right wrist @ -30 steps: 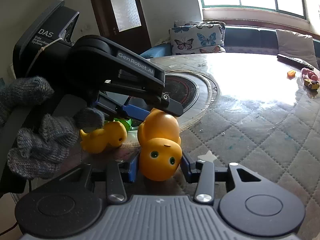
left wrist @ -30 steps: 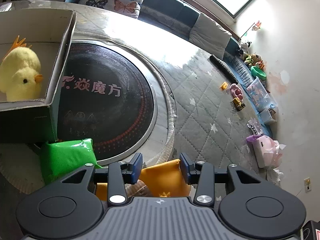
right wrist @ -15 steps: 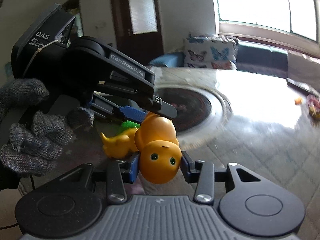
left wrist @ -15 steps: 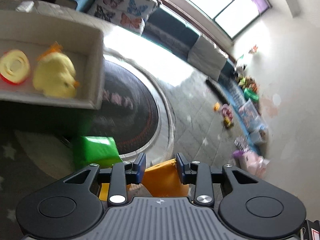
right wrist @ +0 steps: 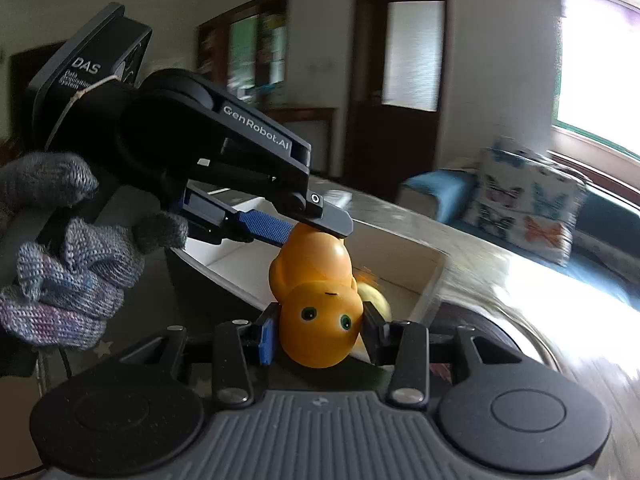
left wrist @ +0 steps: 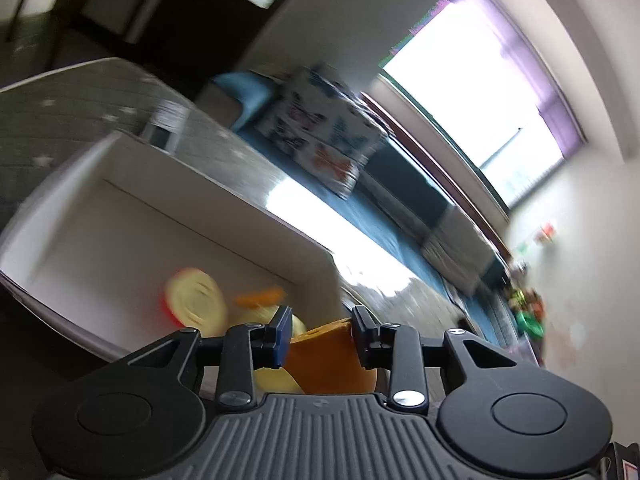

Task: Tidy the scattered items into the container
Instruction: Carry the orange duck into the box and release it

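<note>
An orange rubber duck (right wrist: 318, 308) is held by both grippers, lifted near the rim of the white box (right wrist: 434, 270). My right gripper (right wrist: 318, 334) is shut on its head. My left gripper (left wrist: 319, 340) is shut on its body (left wrist: 328, 358); it also shows in the right wrist view (right wrist: 304, 228), held by a gloved hand. The white box (left wrist: 120, 216) holds a yellow plush chick (left wrist: 276, 320) and a yellow-and-red round toy (left wrist: 194, 298).
The quilted table top (right wrist: 520, 276) runs to the right. A butterfly cushion (right wrist: 524, 204) lies on the blue sofa behind the table. A dark round hotplate edge (right wrist: 492, 332) sits by the box.
Both grippers have lifted the orange duck off the table and carried it up towards the white box. The green packet and the small yellow duck have dropped out of view.
</note>
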The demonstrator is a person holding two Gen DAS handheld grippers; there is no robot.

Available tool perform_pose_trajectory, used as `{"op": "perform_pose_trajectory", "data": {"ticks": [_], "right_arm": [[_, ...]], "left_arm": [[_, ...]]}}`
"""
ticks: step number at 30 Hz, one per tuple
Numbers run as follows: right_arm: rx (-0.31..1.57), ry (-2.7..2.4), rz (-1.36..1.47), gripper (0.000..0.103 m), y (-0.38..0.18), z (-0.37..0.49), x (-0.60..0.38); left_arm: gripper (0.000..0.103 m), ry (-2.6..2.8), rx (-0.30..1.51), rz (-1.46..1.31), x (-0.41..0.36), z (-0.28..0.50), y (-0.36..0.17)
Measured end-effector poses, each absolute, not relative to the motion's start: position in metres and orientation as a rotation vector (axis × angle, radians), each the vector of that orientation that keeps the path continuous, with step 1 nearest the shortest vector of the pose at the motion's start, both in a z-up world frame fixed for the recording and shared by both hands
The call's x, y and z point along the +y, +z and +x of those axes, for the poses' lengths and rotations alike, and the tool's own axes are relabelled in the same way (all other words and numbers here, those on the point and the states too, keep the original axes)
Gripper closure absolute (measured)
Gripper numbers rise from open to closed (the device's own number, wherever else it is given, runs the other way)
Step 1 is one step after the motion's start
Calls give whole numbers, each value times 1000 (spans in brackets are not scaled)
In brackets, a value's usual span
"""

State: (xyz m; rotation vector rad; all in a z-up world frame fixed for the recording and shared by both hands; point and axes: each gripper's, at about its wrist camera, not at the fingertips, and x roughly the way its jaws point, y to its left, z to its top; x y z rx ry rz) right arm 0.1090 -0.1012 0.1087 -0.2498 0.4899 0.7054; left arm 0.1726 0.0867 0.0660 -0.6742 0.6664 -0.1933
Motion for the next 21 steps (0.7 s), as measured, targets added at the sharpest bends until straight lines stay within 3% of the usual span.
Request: {"op": "perform_pose_trajectory", "data": {"ticks": [5,10,21], "right_arm": [[535,821,-309,61,101,145,-61],[592,903,-351,61,92,171,-36],[716,980,-310,58,69,202,-31]], "left_arm": [[69,-101,668,-737,123,189,51],[76,-41,690,-805,153,196,31],[79,-21,719,-800,163,204,9]]}}
